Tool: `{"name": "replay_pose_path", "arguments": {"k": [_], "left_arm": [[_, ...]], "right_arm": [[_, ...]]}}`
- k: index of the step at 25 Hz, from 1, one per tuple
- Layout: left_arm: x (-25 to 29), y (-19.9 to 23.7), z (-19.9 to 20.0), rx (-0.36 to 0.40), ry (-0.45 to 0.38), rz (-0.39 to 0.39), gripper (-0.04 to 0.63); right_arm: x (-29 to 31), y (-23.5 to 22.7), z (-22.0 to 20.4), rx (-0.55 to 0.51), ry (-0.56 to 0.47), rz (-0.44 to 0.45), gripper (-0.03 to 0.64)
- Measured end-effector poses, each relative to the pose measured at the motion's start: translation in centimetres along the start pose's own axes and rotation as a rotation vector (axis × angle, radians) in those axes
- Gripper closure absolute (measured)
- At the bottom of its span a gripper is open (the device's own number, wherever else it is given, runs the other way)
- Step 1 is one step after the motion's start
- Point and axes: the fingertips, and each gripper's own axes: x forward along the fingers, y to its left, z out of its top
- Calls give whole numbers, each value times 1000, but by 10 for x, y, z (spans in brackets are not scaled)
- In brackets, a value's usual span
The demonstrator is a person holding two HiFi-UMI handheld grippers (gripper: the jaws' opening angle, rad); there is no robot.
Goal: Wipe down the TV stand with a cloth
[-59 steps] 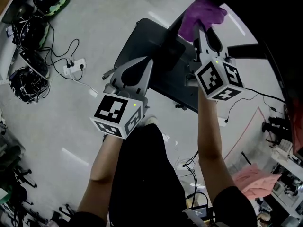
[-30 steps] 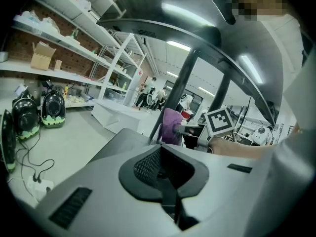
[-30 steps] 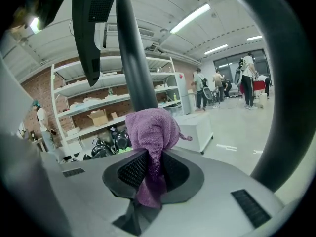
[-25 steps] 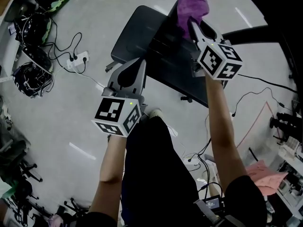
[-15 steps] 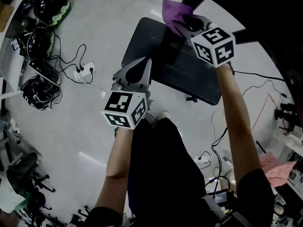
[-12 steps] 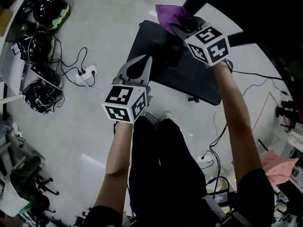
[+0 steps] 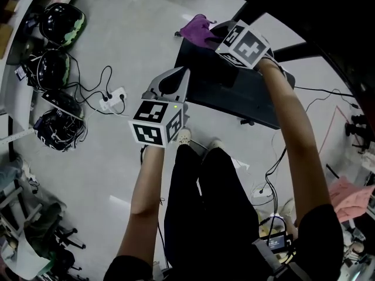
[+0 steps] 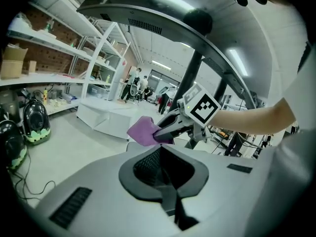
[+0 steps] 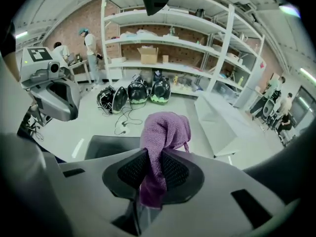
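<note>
The right claw (image 7: pixel 215 35) is clenched on the purple cloth (image 7: pixel 198 27), which bunches out past its tips at the far corner of the dark stand (image 7: pixel 234 95) base. I cannot tell whether it presses on the surface. The left claw (image 7: pixel 183 74) is closed on nothing and hangs by the stand's near edge, so the wiping step looks under way, and the next move, I judge, calls for pressing the cloth flat and drawing it across the base with a firm grip.
</note>
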Motion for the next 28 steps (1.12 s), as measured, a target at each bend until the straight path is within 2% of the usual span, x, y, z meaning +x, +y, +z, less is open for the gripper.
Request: {"name": "replay_pose_path", "arguments": {"k": [8,13,17,20,24,28], "left_arm": [[-10,8,-10,0,24,-9,591],[-15,6,-12,1,31,-12,591],[-16,5,-11,3,30,-16,591],[-13,1,-13,4,32,-18,591],[-8,-13,-15,16,32,-25,591],[-1,-23,-21,13,40,-23,591]], "right_arm": [[21,4,-1,-71,226,55,526],[2,5,-7,-38,224,67,526],[-17,-1,-17,-83,261,-17,528],[-28,-2,-25,-31,222,-19,528],[-46,-14,-66,2,279,-71,528],[-46,-19,-102,91,260,-80,528]]}}
